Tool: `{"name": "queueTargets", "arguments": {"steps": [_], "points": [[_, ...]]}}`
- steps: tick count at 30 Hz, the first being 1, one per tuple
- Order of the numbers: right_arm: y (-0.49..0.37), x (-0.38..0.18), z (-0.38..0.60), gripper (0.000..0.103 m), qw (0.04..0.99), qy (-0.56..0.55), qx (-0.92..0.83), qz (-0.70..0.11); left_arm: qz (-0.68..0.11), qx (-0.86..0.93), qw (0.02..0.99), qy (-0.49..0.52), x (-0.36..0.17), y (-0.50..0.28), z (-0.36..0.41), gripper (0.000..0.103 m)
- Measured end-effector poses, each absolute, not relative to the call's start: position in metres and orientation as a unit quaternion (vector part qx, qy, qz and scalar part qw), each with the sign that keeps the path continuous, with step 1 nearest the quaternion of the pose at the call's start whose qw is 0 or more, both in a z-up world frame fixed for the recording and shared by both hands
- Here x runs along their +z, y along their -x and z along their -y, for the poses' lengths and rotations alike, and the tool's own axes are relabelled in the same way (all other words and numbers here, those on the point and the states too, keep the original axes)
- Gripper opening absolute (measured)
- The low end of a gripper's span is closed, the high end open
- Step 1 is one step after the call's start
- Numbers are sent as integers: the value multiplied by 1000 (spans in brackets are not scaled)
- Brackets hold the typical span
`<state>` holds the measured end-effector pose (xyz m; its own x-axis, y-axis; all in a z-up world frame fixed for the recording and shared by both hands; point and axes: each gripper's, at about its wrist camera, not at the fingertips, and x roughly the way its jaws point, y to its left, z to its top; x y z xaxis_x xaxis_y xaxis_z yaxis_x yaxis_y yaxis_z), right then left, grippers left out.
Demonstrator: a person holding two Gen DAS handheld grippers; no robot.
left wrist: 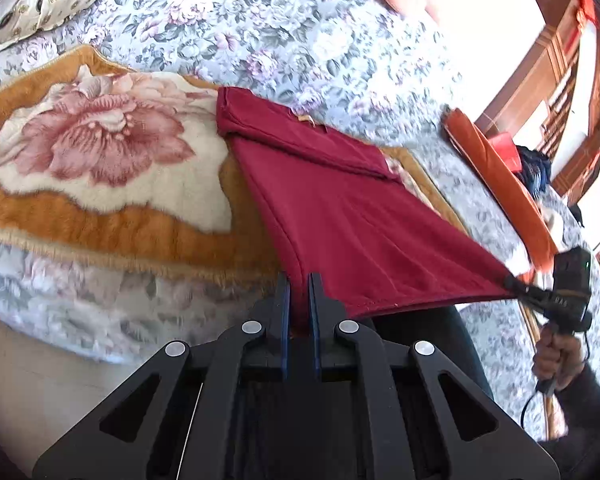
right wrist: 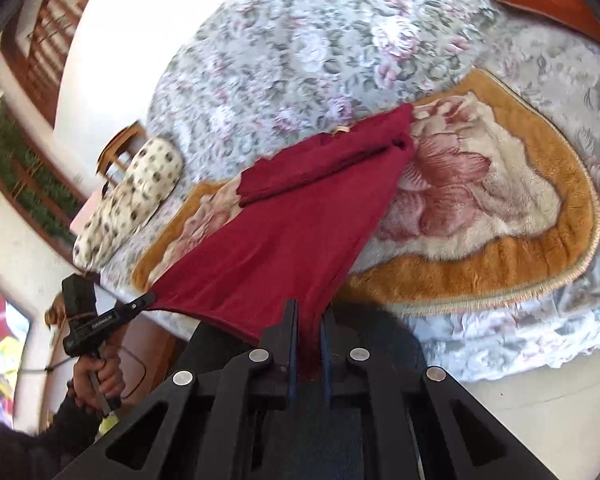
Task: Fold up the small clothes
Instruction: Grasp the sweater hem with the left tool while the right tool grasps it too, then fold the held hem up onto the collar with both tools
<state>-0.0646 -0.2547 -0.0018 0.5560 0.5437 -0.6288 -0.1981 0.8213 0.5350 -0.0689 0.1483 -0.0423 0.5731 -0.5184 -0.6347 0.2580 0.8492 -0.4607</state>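
Left wrist view: your left gripper is pinched nearly closed on one hem corner of the red garment.
Your right gripper clamps the other corner, stretching the hem taut above the orange floral blanket on the bed.

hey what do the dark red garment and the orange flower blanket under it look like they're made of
Dark red garment: probably a soft matte knit, likely cotton jersey; it drapes in fine folds between the left gripper and right gripper, with stitched hems.
Orange flower blanket: looks like plush fleece or faux mink; the pile is fuzzy with a slight sheen, and its edge is bound with trim.
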Motion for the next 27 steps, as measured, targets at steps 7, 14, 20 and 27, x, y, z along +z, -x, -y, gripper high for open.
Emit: {"name": "queueTargets", "arguments": {"steps": [7, 14, 20, 27], "points": [[120, -6, 261, 9, 804, -257, 259, -470, -416, -232, 858, 191, -47, 119, -155, 7], [87, -11, 286, 8, 772, -370, 274, -437, -369, -245, 862, 246, -38, 71, -153, 7], [-12, 11, 291, 8, 782, -421, 272, -371, -309, -239, 883, 262, -14, -22, -140, 7], [-134, -8, 298, 8, 788, -456, 223, -349, -346, -177, 877, 282, -31, -164, -133, 7]]}}
